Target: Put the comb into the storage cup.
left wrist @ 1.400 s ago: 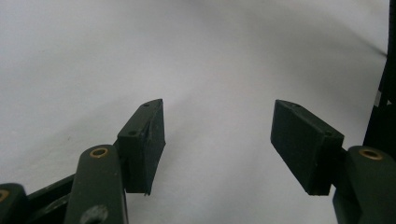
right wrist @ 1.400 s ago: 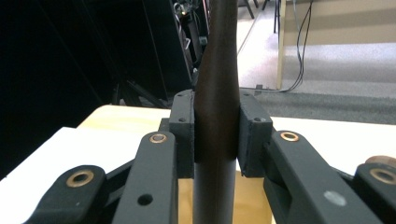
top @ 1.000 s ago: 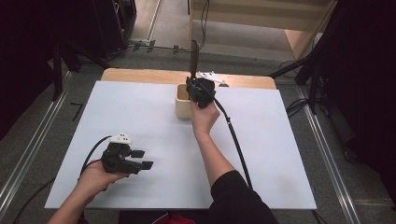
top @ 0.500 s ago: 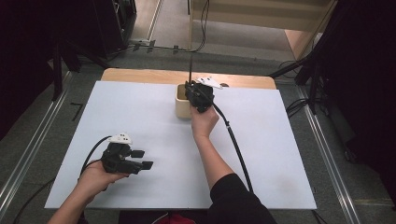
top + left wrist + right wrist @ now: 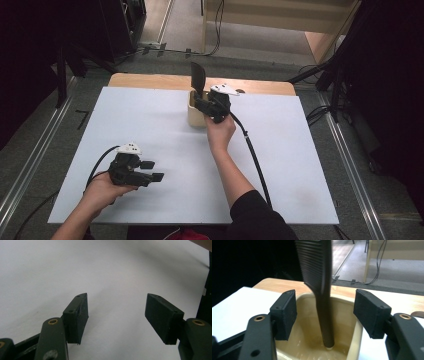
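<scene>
Black plastic comb [image 5: 317, 277] standing handle-down in the beige cup [image 5: 355, 340], right gripper [image 5: 324, 312] jaws just opening wide, touching nothing.
Probably light, stiff, slippery (grip the bare handle); left gripper [image 5: 117, 315] is idling agape, empty.

Bright white table, dark surroundings, soft focus

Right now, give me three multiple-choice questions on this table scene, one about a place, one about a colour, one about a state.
1. Where does the black plastic comb stand?
A. In the beige square cup
B. Flat on the white sheet
C. In the left gripper

2. What colour is the cup?
A. Red
B. Beige
C. Blue

3. How are the right gripper jaws?
A. Clamped on the comb
B. Open, apart from the comb
C. Gripping the cup's rim

Answers: A, its handle end rests on the cup's bottom; B, pale beige walls; B, gaps show on both sides of the comb.
</scene>
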{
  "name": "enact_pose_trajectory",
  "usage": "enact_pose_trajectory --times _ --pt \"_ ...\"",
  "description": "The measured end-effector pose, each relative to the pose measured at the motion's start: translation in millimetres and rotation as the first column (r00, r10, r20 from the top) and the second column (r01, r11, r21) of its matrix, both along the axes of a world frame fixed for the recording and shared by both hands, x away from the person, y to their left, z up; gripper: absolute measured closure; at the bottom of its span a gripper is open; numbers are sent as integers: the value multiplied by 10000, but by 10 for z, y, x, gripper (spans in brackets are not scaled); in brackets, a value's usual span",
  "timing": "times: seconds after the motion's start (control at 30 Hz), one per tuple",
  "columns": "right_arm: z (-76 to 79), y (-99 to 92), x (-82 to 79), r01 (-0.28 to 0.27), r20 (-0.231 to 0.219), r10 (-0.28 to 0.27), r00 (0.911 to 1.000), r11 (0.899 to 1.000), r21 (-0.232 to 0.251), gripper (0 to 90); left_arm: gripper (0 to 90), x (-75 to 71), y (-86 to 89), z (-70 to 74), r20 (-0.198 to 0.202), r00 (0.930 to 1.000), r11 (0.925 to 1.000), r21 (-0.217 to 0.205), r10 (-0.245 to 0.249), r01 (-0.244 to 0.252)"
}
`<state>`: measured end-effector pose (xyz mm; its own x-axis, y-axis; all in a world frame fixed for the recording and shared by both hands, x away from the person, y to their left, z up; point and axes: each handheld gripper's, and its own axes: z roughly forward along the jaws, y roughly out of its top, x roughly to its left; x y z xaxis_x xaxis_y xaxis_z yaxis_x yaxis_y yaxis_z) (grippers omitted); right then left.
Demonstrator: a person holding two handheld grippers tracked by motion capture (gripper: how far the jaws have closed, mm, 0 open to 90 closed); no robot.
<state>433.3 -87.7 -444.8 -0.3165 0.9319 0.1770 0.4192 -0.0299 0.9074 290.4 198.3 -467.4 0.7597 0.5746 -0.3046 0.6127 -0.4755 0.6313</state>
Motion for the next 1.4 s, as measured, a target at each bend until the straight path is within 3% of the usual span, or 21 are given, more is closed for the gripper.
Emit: enact_pose_trajectory --times 0.33,0.87,1.07,1.4 --pt "65 -26 -152 -416 -412 416 9983 9991 -4 288 364 0 2 3 21 10000 10000 7 25 -25" --pt "135 -236 -476 -894 132 893 9959 9959 126 256 364 17 7 8 43 10000 10000 0 53 -53" --pt "138 -369 -587 -1048 -16 1049 9945 9938 359 252 364 31 12 20 103 9999 10000 -49 65 -64" --pt "69 -566 -731 -1290 -283 1293 9912 9915 142 253 365 56 14 35 136 9998 9999 -58 118 -118"
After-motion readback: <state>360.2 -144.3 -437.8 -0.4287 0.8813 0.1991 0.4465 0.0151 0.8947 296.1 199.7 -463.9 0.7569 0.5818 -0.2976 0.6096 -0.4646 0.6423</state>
